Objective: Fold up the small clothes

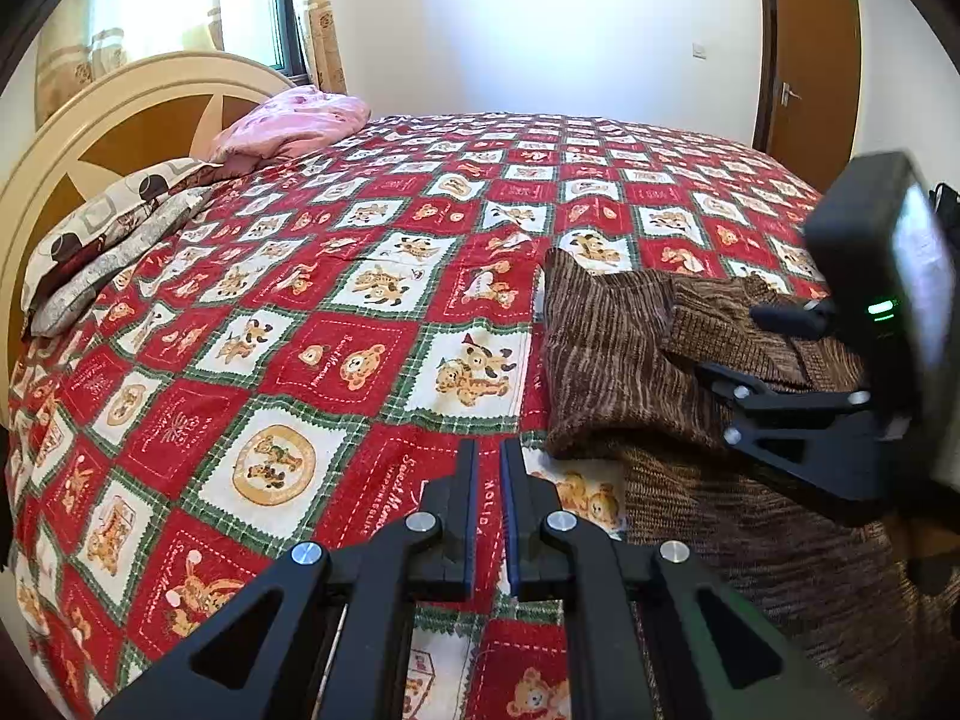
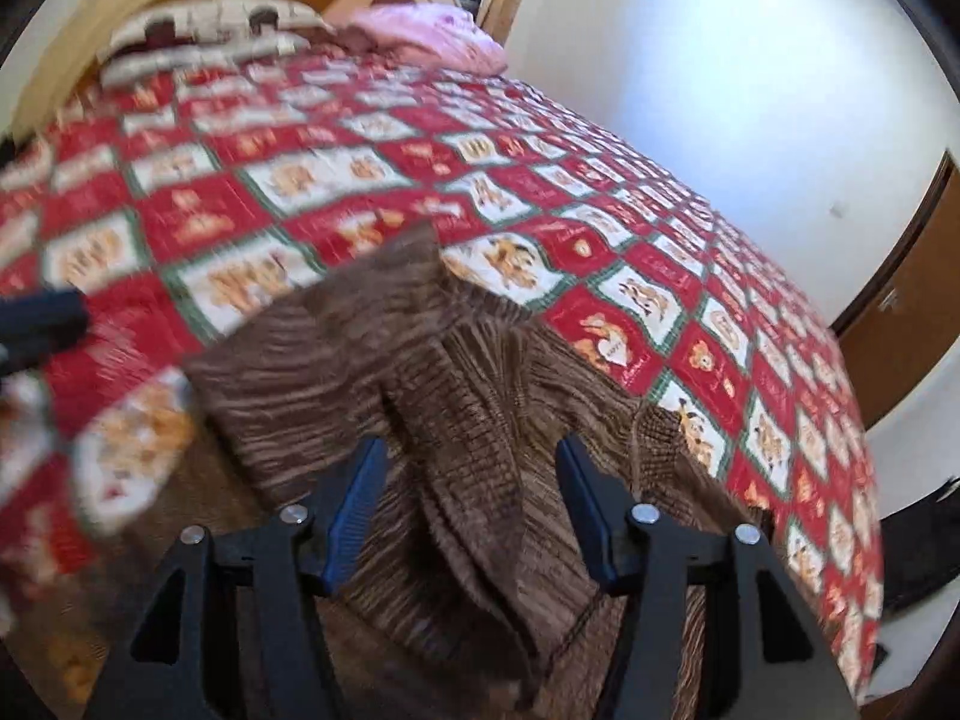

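Observation:
A brown striped knit garment (image 1: 624, 354) lies partly folded on the red patchwork bedspread (image 1: 336, 324), at the right of the left wrist view. My left gripper (image 1: 487, 462) is shut and empty, over the bedspread just left of the garment. The right gripper's body (image 1: 864, 324) shows above the garment at the right edge. In the right wrist view, which is blurred, my right gripper (image 2: 471, 456) is open above the garment (image 2: 456, 396), with a fold between the fingers. The left gripper's tip (image 2: 42, 318) shows at the left edge.
Patterned pillows (image 1: 114, 240) and a pink quilt (image 1: 288, 126) lie at the cream headboard (image 1: 120, 96). A brown door (image 1: 810, 72) stands in the white wall beyond the bed's far side.

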Motion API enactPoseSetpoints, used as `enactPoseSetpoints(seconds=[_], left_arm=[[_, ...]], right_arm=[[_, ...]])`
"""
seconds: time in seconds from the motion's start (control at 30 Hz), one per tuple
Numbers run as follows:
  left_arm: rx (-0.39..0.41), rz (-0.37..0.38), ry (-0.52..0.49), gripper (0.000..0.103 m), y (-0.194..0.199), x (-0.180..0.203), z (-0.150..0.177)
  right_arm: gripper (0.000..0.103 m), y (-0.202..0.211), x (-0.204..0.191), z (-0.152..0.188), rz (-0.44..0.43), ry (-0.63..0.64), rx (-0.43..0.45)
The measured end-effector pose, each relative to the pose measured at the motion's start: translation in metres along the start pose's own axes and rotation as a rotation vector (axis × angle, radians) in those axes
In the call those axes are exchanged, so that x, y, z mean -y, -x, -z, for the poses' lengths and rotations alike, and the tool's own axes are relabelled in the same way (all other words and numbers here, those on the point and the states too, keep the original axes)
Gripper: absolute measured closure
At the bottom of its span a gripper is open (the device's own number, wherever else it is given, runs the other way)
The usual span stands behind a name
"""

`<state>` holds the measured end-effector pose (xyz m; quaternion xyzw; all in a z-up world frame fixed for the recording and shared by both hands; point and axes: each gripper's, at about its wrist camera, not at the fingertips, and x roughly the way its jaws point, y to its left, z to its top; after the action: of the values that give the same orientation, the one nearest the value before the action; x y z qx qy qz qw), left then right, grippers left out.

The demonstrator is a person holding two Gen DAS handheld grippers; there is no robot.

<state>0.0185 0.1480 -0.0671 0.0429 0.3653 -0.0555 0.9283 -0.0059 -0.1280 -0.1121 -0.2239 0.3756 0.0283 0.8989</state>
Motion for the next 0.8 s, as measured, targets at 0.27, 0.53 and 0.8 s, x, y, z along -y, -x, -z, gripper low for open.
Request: enactPoseSetpoints(seconds=[0.27, 0.53, 0.8], left_arm=[[-0.008, 0.045, 0.006, 0.096, -0.006, 0.001, -0.004], [-0.012, 0.080, 0.015, 0.096, -0.011, 0.011, -0.009], [-0.019, 0.082, -0.023, 0.096, -0.012, 0.028, -0.011]], right_arm=[[0.093, 0.000, 0.040, 0.010, -0.128, -0.300, -0.020], [0.094, 0.048, 0.139, 0.044, -0.310, -0.788, 0.141], [0.094, -0.002, 0.170, 0.078, -0.272, -0.933, -0.021]])
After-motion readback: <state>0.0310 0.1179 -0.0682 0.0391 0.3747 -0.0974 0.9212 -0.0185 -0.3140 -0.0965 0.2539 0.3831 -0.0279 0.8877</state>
